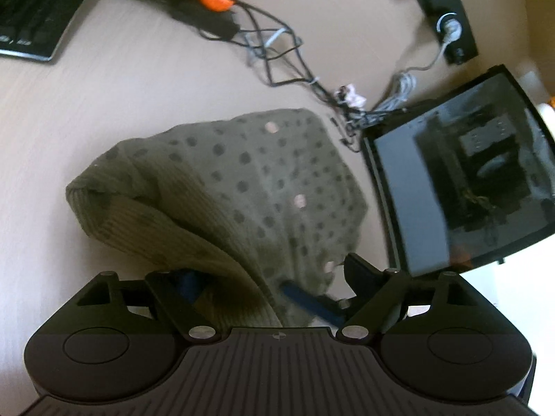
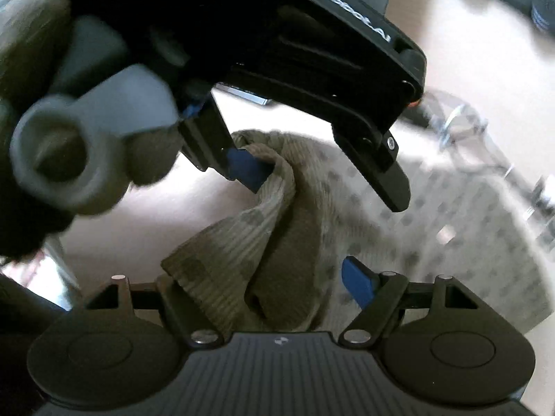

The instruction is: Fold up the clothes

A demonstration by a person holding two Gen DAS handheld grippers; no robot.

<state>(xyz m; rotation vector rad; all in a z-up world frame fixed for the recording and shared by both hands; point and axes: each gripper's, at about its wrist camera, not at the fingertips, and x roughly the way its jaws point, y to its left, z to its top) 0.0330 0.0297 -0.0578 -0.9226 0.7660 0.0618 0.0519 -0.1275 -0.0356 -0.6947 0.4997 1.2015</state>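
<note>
Status: spotted olive knit garment point(image 1: 242, 173) sits mid-table point(image 1: 104, 104), bulk spread flat toward the far right, near end pulled up into a bunch between the two tools. Left gripper point(image 2: 326, 187) is wide open; in the right wrist view its blue pad point(image 2: 248, 170) touches the ribbed edge point(image 2: 222, 253) on one side only and the opposite finger stands well clear of the cloth, so nothing is clamped, the fabric just hangs against that pad. Right gripper point(image 2: 258, 277) is also spread wide, with the ribbed edge lying between its jaws; its right pad point(image 2: 359, 284) looks just clear of the cloth and the left finger is buried under the fold, so I read it as straddling, not pinching. Why this layout, my read: both tools are angled down at the same ribbed hem, close together, to take it at two points and carry it over the flat part for a fold. Open jaws suggest a regrip or a release at the hem; can't tell which. Clutter to watch: cables point(image 1: 277, 55) at the far edge just beside the garment, a dark glossy panel point(image 1: 468, 173) on the right near its side, keyboard point(image 1: 31, 10) far left and well apart. Next move likely needs both jaws shut on the hem before any lift, else the knit slides off the single pad
</note>
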